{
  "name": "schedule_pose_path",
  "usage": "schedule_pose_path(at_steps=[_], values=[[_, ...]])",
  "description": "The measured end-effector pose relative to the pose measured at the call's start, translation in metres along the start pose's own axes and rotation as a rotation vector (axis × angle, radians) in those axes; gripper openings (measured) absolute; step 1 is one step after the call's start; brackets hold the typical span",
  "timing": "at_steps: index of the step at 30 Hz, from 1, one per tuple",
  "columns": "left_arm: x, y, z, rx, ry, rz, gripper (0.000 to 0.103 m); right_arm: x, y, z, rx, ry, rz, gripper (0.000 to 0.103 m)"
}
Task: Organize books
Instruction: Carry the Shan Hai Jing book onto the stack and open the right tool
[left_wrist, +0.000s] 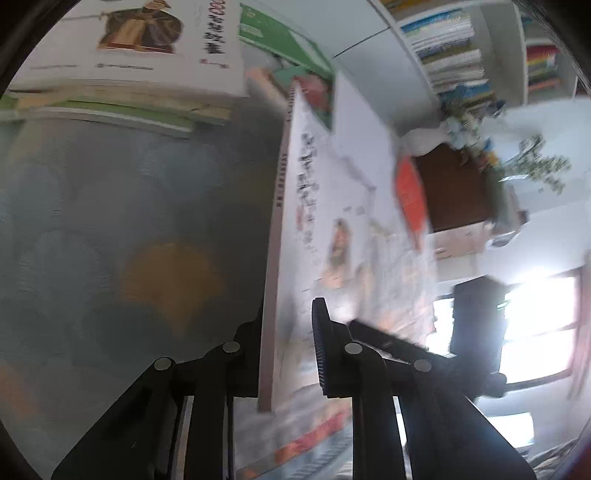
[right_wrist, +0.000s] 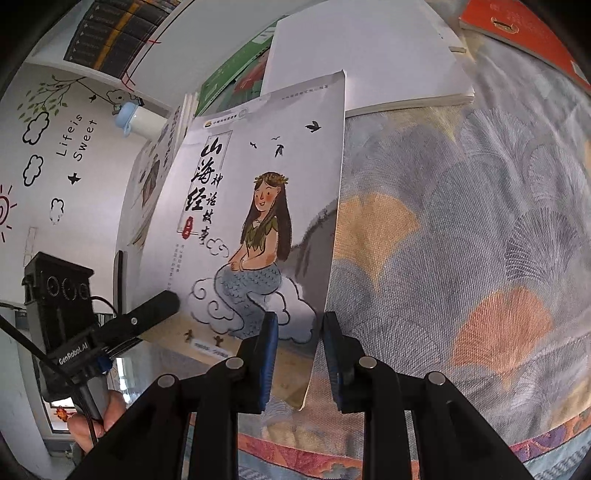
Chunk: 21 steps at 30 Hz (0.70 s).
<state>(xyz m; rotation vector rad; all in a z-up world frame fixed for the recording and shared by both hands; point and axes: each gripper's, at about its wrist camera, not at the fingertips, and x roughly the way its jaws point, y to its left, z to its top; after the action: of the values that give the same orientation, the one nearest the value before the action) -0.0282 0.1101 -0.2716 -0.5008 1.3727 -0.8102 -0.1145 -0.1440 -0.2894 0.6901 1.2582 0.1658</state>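
A thin book with a mermaid on its pale cover (right_wrist: 258, 166) stands upright over the patterned cloth (right_wrist: 461, 221). My right gripper (right_wrist: 300, 317) is shut on the book's lower right corner, one blue pad on each side of the edge. My left gripper (right_wrist: 144, 299) holds the book's lower left edge, with one black finger lying across the cover. In the left wrist view the same book (left_wrist: 332, 221) runs edge-on between the fingers of the left gripper (left_wrist: 286, 314), which is shut on it. That view is blurred.
A stack of books (left_wrist: 129, 55) lies on the cloth (left_wrist: 110, 221), with a green book (left_wrist: 277, 37) behind it. A white book (right_wrist: 369, 55) and an orange-red one (right_wrist: 524, 37) lie at the far side. A bookshelf (left_wrist: 443, 48) stands beyond. A hand (right_wrist: 96, 417) holds the left gripper.
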Motion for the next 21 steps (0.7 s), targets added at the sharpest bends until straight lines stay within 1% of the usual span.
schedule_pose_path(at_steps=[1, 2, 3, 5, 6, 7, 8, 10, 12, 13, 14, 15, 16, 17, 18, 19, 20, 21], values=[[-0.001, -0.001, 0.001, -0.025, 0.002, -0.053, 0.016, 0.0, 0.0, 0.002, -0.002, 0.013, 0.009, 0.025], [-0.002, -0.001, 0.002, -0.059, 0.006, -0.107, 0.016, -0.001, -0.003, 0.005, 0.003, 0.027, 0.022, 0.03], [-0.002, 0.001, 0.004, -0.118, 0.02, -0.192, 0.016, -0.003, -0.009, 0.006, 0.036, 0.045, 0.064, 0.038], [0.0, 0.003, 0.006, -0.183, 0.045, -0.298, 0.016, -0.01, -0.026, 0.007, 0.121, 0.041, 0.179, 0.046], [0.001, 0.0, 0.007, -0.196, 0.049, -0.327, 0.016, -0.011, -0.034, 0.005, 0.164, 0.038, 0.236, 0.049], [0.002, -0.002, 0.008, -0.204, 0.053, -0.339, 0.016, -0.012, -0.044, 0.002, 0.219, 0.041, 0.321, 0.05], [0.004, -0.003, 0.008, -0.214, 0.056, -0.352, 0.016, -0.012, -0.051, 0.001, 0.256, 0.046, 0.377, 0.05], [0.007, -0.001, 0.008, -0.256, 0.066, -0.394, 0.016, -0.01, -0.059, -0.002, 0.314, 0.045, 0.455, 0.054], [0.01, 0.002, 0.007, -0.284, 0.074, -0.413, 0.016, -0.002, -0.066, -0.004, 0.386, 0.038, 0.545, 0.055], [0.012, 0.002, 0.006, -0.289, 0.078, -0.407, 0.016, 0.003, -0.069, -0.004, 0.417, 0.038, 0.589, 0.055], [0.012, 0.002, 0.005, -0.283, 0.081, -0.38, 0.016, 0.005, -0.069, -0.004, 0.431, 0.035, 0.611, 0.053], [0.012, 0.002, 0.006, -0.269, 0.082, -0.349, 0.016, 0.007, -0.069, -0.003, 0.44, 0.028, 0.616, 0.043], [0.013, 0.002, 0.006, -0.248, 0.086, -0.305, 0.016, 0.009, -0.068, -0.002, 0.439, 0.029, 0.618, 0.038], [0.014, 0.001, 0.007, -0.229, 0.094, -0.266, 0.016, 0.009, -0.066, -0.001, 0.427, 0.032, 0.599, 0.033], [0.016, -0.003, 0.007, -0.19, 0.103, -0.199, 0.016, 0.007, -0.061, -0.001, 0.395, 0.02, 0.554, 0.027], [0.017, -0.008, 0.007, -0.146, 0.109, -0.135, 0.016, 0.003, -0.056, 0.001, 0.355, 0.011, 0.505, 0.026], [0.02, -0.016, 0.006, -0.07, 0.116, -0.032, 0.016, -0.002, -0.044, 0.002, 0.277, -0.002, 0.418, 0.024], [0.023, -0.024, 0.005, -0.01, 0.122, 0.034, 0.016, -0.006, -0.034, 0.003, 0.215, -0.011, 0.352, 0.023]])
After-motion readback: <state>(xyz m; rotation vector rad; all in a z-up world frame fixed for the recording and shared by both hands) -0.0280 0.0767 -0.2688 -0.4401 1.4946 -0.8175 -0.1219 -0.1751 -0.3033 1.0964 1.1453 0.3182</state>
